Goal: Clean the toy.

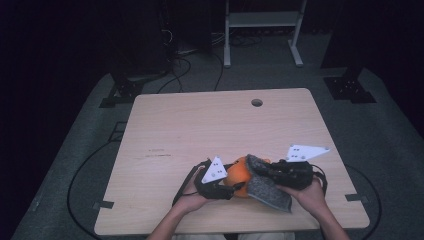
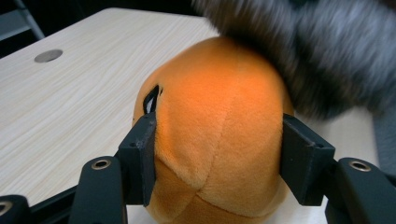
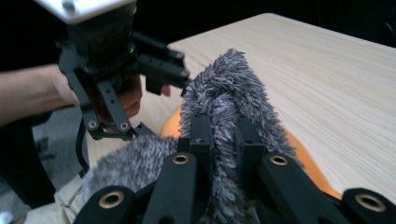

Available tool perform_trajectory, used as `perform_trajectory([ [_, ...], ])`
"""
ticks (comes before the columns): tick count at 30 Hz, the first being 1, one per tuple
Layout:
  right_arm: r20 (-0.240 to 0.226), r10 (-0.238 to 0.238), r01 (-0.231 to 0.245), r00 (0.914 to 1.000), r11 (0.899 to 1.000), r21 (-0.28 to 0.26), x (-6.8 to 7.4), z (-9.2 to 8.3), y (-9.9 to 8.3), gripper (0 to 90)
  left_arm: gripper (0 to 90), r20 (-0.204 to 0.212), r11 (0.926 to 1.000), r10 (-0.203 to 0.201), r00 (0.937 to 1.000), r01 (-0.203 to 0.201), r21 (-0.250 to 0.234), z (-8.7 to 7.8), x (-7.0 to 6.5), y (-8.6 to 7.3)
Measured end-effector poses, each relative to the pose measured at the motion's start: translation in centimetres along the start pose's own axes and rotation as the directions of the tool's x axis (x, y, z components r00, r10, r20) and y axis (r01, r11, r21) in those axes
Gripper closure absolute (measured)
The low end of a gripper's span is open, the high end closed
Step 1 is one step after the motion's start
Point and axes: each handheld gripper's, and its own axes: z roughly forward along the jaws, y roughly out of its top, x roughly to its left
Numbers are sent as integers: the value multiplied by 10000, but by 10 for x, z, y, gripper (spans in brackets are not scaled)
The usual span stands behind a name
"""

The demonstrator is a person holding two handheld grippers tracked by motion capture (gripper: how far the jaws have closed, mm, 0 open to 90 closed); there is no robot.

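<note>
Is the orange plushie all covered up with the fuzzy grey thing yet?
Not yet. The right gripper is shut on the grey fuzzy cloth, draping it against the orange plush toy. The left gripper clamps the toy's sides. Most of the orange is uncovered, so the wrapping looks left to do.

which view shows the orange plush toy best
The left gripper view: the orange plush toy is close and sharp between the jaws. The high view shows it small, partly under the grey fuzzy cloth. The right gripper view shows orange slivers.
</note>
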Motion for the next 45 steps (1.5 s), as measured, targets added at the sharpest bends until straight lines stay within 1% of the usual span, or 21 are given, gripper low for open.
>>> perform_trajectory([
  [2,171,-101,99,9998,9999,141,2,7,-1,804,374,97,9997,-221,9997,222,-99,-4,0,2],
  [4,317,124,-132,9994,9996,234,-5,9,-6,804,373,227,9989,-397,9990,402,-233,-6,2,1],
  [6,130,533,-535,9985,9984,207,-13,11,-14,804,362,306,9994,-313,9990,317,-146,-4,1,1],
  [11,382,718,-730,9967,9968,326,-22,9,-23,804,180,595,9979,-328,9977,360,-533,-2,6,-1],
  [13,391,854,-865,9956,9958,286,-25,7,-25,804,129,508,9992,-324,9982,335,-196,3,9,-6],
  [14,408,878,-889,9953,9957,264,-26,6,-26,804,130,562,9994,-294,9980,303,-159,6,10,-9],
  [16,497,810,-828,9955,9960,350,-28,6,-27,803,138,663,9984,-383,9971,410,-396,10,10,-12],
  [18,628,881,-904,9941,9953,345,-30,5,-28,803,196,623,9987,-118,9980,148,-479,10,8,-11],
  [19,628,939,-962,9936,9948,336,-31,4,-29,803,262,422,9988,118,9990,-97,-490,8,6,-10],
  [21,614,1096,-1112,9921,9935,233,-32,3,-30,803,346,261,9995,-29,9997,37,-317,6,3,-5],
  [24,695,866,-886,9938,9957,266,-28,3,-25,803,368,81,9999,-122,9999,123,-86,1,4,2],
  [26,512,787,-791,9956,9968,59,-23,1,-20,804,376,-154,9997,-123,9998,126,197,-3,6,5],
  [28,204,579,-575,9981,9982,-190,-16,0,-12,804,380,-267,9996,-175,9995,181,204,-6,7,7],
  [31,-135,170,-176,9998,9986,-490,-2,3,-2,803,382,4,9985,-383,9993,382,395,-9,6,11],
  [34,-98,-85,82,9999,9995,-321,4,10,-1,804,384,29,9984,-224,9997,222,514,-10,2,14],
  [36,68,1,0,10000,9998,-213,0,15,-6,804,382,115,9983,-282,9995,275,504,-9,4,11],
  [38,-33,291,-291,9996,9993,-217,-6,18,-12,804,348,293,9993,-151,9995,140,350,-9,5,8],
  [40,48,287,-287,9996,9994,-170,-8,18,-15,804,255,624,9999,-108,9980,112,-63,-10,9,6],
  [42,137,277,-275,9995,9995,-181,-10,17,-16,804,170,940,9995,-280,9952,289,-88,-9,14,2],
  [43,131,338,-335,9993,9992,-202,-11,16,-17,804,147,870,9995,-312,9957,318,-58,-7,15,0],
  [45,102,440,-438,9990,9987,-261,-14,16,-18,804,186,660,9999,-110,9978,116,-86,-2,15,-6],
])
